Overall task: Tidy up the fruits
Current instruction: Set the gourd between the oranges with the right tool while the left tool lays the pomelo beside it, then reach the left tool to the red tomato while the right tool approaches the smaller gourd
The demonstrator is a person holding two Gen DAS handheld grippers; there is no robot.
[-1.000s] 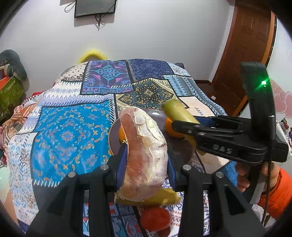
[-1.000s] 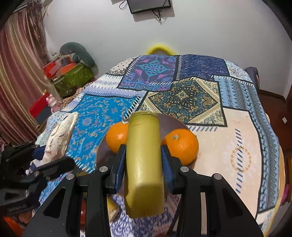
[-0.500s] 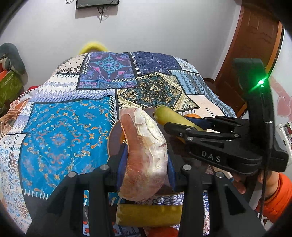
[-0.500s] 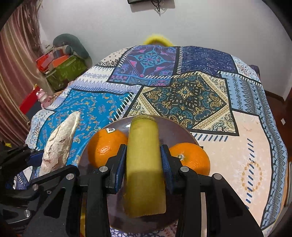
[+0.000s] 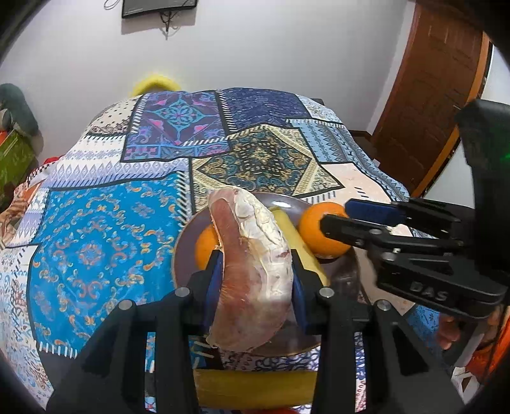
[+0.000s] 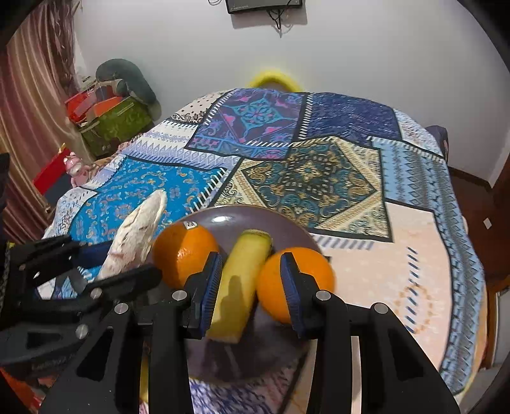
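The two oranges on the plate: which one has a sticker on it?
The orange on the left of the yellow-green stalk piece in the right wrist view has a small sticker on top; the other orange shows none.

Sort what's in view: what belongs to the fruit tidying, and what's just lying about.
Job: plate, left orange, right orange, yellow stalk on the plate, pink fruit wedge in the left gripper, second yellow piece off the plate.

Lying about: patchwork bedspread, green box, wall screen, wooden door.
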